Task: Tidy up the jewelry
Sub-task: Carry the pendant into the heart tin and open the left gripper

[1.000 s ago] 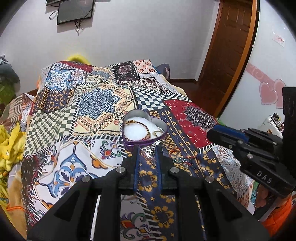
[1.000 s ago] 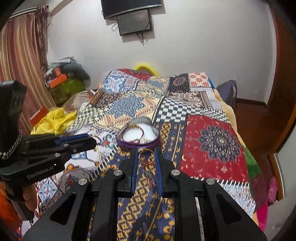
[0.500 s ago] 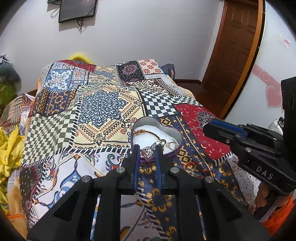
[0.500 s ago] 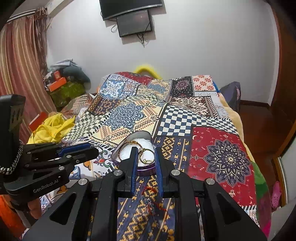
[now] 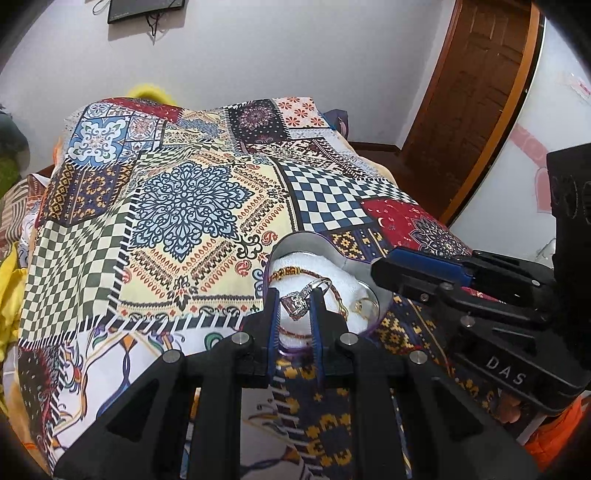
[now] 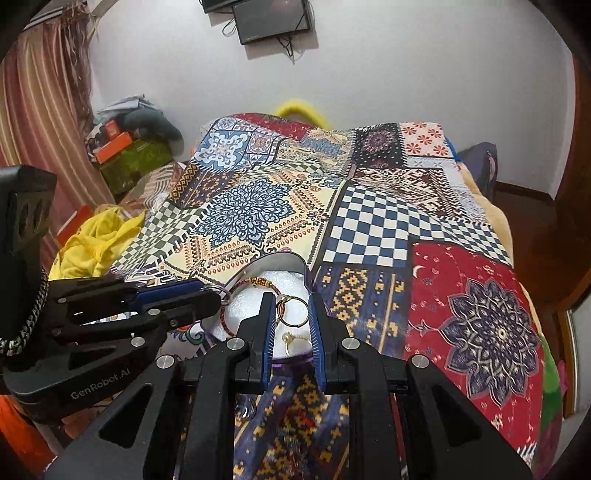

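A heart-shaped metal tin [image 5: 306, 243] with a white lining lies on the patchwork bedspread; it also shows in the right wrist view [image 6: 280, 260]. A red-and-gold cord bracelet [image 5: 291, 274] and a small gold ring [image 5: 360, 305] lie inside. My left gripper [image 5: 294, 302] is shut on a silver stone ring [image 5: 297, 304] just above the tin's near edge. My right gripper [image 6: 291, 312] is shut on a gold hoop [image 6: 291, 312] above the tin, with the small gold ring [image 6: 288, 338] below it. Each gripper shows from the side in the other's view.
The patchwork bedspread [image 6: 369, 229] covers the bed. Yellow cloth [image 6: 92, 240] and piled boxes [image 6: 129, 147] lie to the left. A wooden door [image 5: 469, 92] stands at the right, and a wall screen [image 6: 273, 18] hangs behind.
Both grippers have moved forward over the tin, each carrying its ring. The tin now sits right under the fingertips.
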`<state>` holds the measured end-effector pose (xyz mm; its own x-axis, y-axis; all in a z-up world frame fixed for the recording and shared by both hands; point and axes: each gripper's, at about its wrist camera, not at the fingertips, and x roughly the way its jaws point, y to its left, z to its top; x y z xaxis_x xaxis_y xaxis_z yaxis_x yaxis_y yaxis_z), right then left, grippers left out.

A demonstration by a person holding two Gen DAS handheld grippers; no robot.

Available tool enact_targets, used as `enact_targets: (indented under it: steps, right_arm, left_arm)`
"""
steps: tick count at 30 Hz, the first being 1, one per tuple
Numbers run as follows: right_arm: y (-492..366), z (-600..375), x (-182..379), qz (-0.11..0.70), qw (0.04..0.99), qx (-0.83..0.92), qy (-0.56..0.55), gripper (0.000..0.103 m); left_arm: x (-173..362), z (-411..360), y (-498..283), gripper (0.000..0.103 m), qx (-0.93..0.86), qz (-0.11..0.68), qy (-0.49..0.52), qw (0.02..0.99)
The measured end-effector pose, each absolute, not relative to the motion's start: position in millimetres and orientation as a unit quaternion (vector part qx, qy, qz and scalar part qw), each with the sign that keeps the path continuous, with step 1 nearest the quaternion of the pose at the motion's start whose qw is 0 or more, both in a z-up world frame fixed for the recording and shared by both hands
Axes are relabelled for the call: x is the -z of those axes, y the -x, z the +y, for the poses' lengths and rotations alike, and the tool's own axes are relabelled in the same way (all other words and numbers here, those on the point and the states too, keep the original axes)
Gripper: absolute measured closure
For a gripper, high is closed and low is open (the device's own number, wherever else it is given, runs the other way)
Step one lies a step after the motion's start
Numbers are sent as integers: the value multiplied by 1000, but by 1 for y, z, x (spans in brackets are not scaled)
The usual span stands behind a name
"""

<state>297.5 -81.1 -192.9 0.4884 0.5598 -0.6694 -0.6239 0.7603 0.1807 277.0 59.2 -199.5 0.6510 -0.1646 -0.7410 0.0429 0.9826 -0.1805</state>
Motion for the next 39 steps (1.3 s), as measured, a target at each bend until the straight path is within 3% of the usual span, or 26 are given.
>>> enact_targets:
  steps: [22, 33, 36, 39]
  right_arm:
    - [-304, -78, 193, 402, 847, -343, 61, 84]
    - [-280, -100, 162, 365, 869, -329, 61, 82]
    - [-272, -108, 155, 356, 875, -323, 59, 81]
    - [-264, -118, 149, 348, 881, -315, 55, 70]
  left_arm:
    - [184, 54, -269, 88, 70, 411, 60, 907]
    - [143, 46, -233, 76, 61, 383, 42, 921]
    - [135, 44, -224, 65, 59, 379, 39, 923]
    - [132, 41, -215, 55, 61, 381, 38, 922]
